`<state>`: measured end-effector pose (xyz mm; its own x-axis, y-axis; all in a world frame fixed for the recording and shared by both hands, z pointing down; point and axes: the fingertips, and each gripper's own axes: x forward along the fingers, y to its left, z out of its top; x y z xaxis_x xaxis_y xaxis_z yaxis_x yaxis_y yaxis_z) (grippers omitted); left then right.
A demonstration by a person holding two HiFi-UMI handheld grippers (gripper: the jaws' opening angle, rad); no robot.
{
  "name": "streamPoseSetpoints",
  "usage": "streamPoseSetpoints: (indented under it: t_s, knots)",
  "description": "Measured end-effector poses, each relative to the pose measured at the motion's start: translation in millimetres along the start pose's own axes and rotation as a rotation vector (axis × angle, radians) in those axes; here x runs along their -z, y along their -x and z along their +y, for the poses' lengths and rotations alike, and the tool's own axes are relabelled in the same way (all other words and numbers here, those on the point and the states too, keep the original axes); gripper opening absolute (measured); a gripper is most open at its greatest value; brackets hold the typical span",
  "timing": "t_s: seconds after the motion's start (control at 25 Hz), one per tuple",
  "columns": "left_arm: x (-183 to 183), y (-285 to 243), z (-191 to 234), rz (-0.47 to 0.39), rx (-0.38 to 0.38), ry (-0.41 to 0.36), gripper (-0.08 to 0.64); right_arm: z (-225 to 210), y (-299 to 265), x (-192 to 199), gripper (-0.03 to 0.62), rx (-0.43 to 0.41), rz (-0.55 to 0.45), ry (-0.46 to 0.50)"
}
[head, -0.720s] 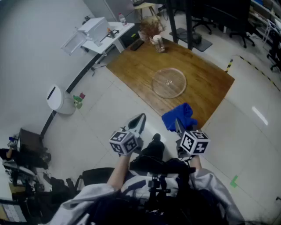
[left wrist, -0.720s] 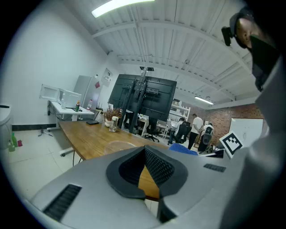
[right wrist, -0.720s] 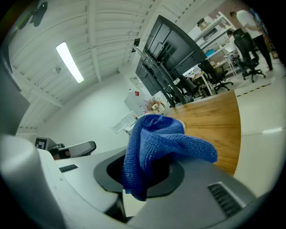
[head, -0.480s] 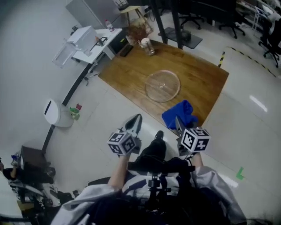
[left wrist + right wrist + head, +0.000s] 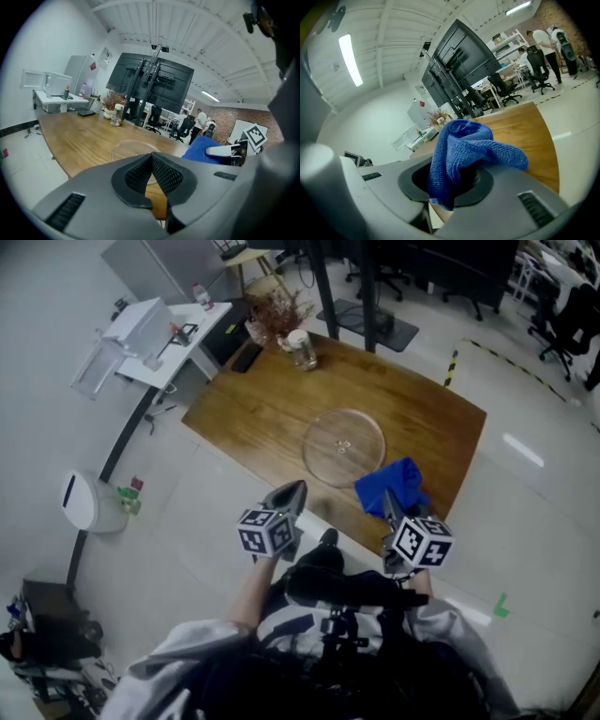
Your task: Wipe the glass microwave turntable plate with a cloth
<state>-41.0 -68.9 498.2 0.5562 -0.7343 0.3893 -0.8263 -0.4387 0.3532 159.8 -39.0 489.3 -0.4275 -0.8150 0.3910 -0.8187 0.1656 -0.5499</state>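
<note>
Clear round glass turntable plate (image 5: 344, 447) lies flat on the brown wooden table (image 5: 253, 409), close to its near edge. Your right gripper (image 5: 457, 183) pinches a bunched blue knitted cloth (image 5: 464, 145) over that edge, just beside the plate; your left gripper (image 5: 151, 157) has its ribbed jaws pressed together. A glass jar (image 5: 302, 350) stands at the far left corner, well apart.

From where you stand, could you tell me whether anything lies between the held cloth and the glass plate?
Nothing visible does. The blue cloth in the right gripper hangs close beside the glass plate, with only bare table between them.
</note>
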Motion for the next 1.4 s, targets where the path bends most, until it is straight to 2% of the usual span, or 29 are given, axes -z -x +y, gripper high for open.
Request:
streamPoseSetpoints:
  t_s: [0.24, 0.36, 0.52, 0.64, 0.8, 1.04, 1.16, 1.2, 1.24, 1.4]
  knots:
    - [-7.4, -44.7, 69.0, 0.109, 0.057, 0.010, 0.000, 20.6, -64.8, 4.0, 0.075, 0.055, 0.011, -0.035]
    - [-3.8, -68.1, 87.9, 0.171, 0.113, 0.011, 0.031, 20.9, -80.8, 9.7, 0.075, 0.118, 0.023, -0.058]
    - [13.4, -94.1, 110.0, 0.284, 0.169, 0.004, 0.078, 17.5, -93.6, 3.8, 0.075, 0.203, -0.009, -0.096]
    - [25.1, -107.0, 126.0, 0.344, 0.185, 0.007, 0.080, 18.0, -99.1, 0.2, 0.075, 0.247, -0.033, -0.125]
    - [41.4, -114.6, 139.9, 0.409, 0.195, 0.039, 0.080, 22.1, -108.3, 8.5, 0.075, 0.270, -0.007, -0.132]
    - [46.5, -135.4, 137.3, 0.435, 0.220, 0.071, 0.080, 25.2, -122.4, 3.2, 0.075, 0.293, 0.037, -0.093]
    - [45.9, -141.6, 143.7, 0.448, 0.167, 0.082, 0.068, 27.3, -124.2, 4.7, 0.075, 0.294, 0.064, -0.083]
    - [46.3, -142.3, 146.3, 0.452, 0.147, 0.083, 0.030, 25.8, -125.5, 5.1, 0.075, 0.298, 0.075, -0.071]
    - [46.6, -142.7, 147.6, 0.455, 0.134, 0.080, 0.000, 23.8, -128.3, 5.5, 0.075, 0.299, 0.087, -0.054]
    - [49.6, -143.0, 143.5, 0.464, 0.140, 0.064, -0.003, 20.1, -154.1, 1.6, 0.075, 0.291, 0.147, 0.065]
